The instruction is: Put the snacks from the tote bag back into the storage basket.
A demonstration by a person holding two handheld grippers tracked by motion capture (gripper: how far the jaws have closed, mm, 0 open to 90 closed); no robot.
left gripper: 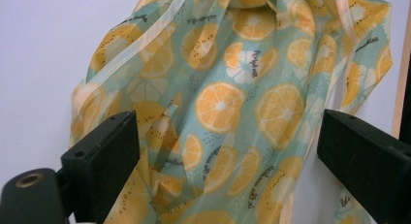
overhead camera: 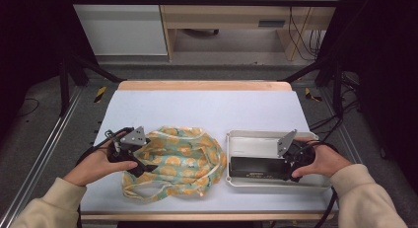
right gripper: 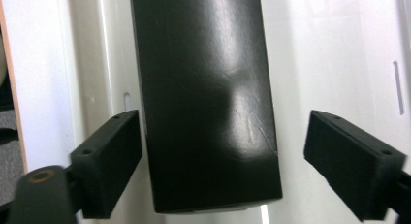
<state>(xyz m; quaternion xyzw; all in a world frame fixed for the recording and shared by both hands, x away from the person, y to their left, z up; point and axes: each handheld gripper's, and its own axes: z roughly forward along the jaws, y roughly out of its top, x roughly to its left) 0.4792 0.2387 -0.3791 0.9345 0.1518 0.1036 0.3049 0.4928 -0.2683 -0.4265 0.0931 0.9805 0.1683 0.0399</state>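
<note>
- Black jaws of the right gripper [right gripper: 223, 161] stood apart, straddling the near end of a black box [right gripper: 203, 88] without pressing it.
- Its long axis ran straight ahead, lying in the white tray [overhead camera: 256, 139].
- Left gripper [left gripper: 228, 151], also open, hovered over the citrus-print cloth [left gripper: 232, 88].

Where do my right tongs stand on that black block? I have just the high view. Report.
Observer: In the right gripper view the right tongs are open, the black block between the jaws, with a bare gap at one jaw.
Operator: Now the left tongs. Report.
Observer: The left tongs are open over the orange-slice cloth, nothing pinched.
Operator: Check the cloth's print.
Observer: Small dark lettering runs between the slices.
</note>
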